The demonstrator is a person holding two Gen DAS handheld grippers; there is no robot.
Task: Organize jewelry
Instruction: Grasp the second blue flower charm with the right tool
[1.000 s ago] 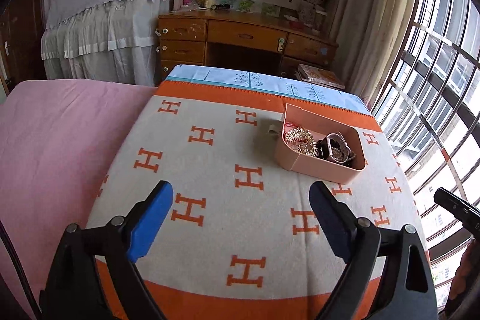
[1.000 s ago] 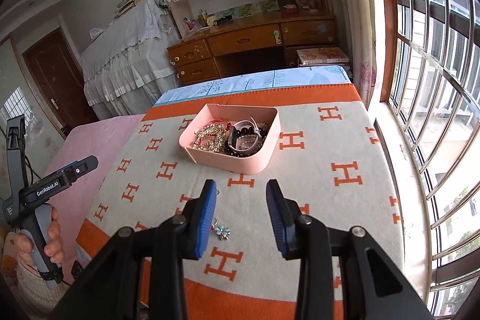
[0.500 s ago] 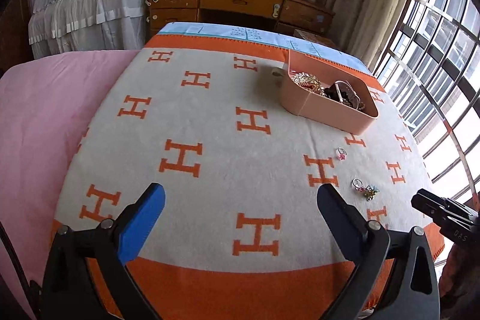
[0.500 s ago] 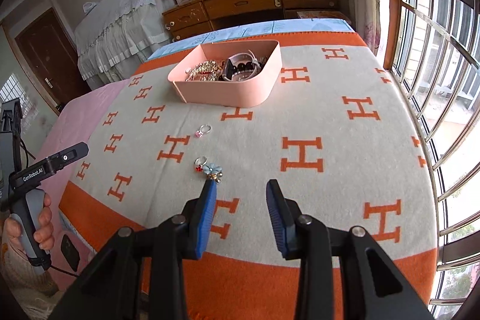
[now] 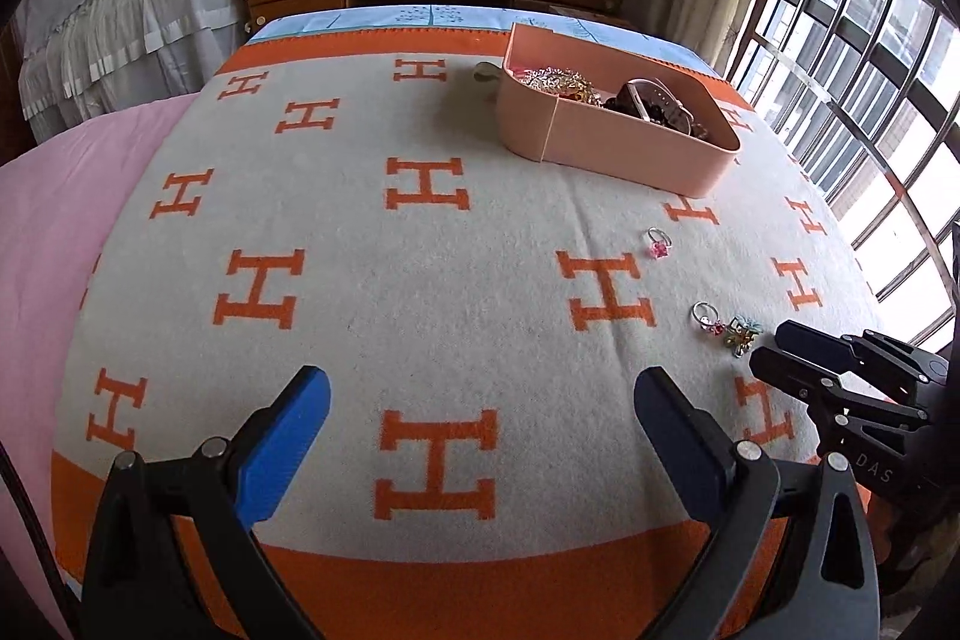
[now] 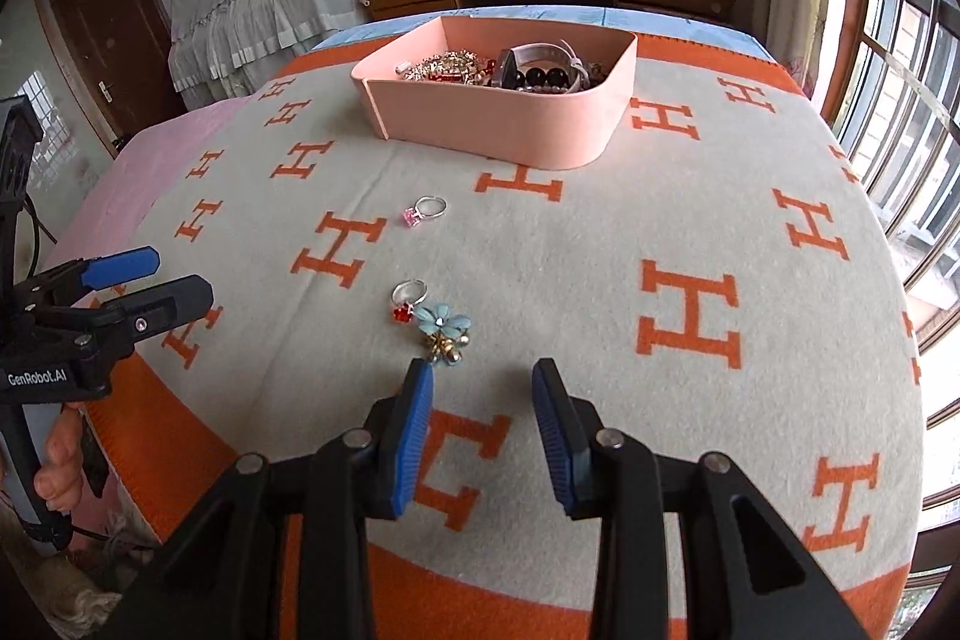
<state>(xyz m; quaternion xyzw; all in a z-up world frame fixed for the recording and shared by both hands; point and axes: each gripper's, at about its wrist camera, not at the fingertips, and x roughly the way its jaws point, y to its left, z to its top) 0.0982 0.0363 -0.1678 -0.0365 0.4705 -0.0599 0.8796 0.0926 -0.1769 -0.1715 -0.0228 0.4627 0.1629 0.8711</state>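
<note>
Three loose jewelry pieces on the cream-and-orange H-patterned blanket (image 6: 600, 244), both grippers empty.

We count one silver ring with a pink square stone (image 6: 425, 212) (image 5: 657, 242), one silver ring with a red stone (image 6: 406, 300) (image 5: 706, 317), and one pale blue flower brooch with gold beads (image 6: 444, 333) (image 5: 741, 333). Taking the rounded pink plastic tray (image 6: 540, 124) (image 5: 624, 147) as landmark: it holds a heap of gold chain, dark beads and a watch; the pink-stone ring lies near its front wall, the red-stone ring and brooch lie further toward us, just beside each other. The right gripper (image 6: 483, 394) hovers low with blue pads parted, its left pad just beside the brooch. The left gripper (image 5: 480, 418) is spread wide over bare blanket, well apart from the tray.
</note>
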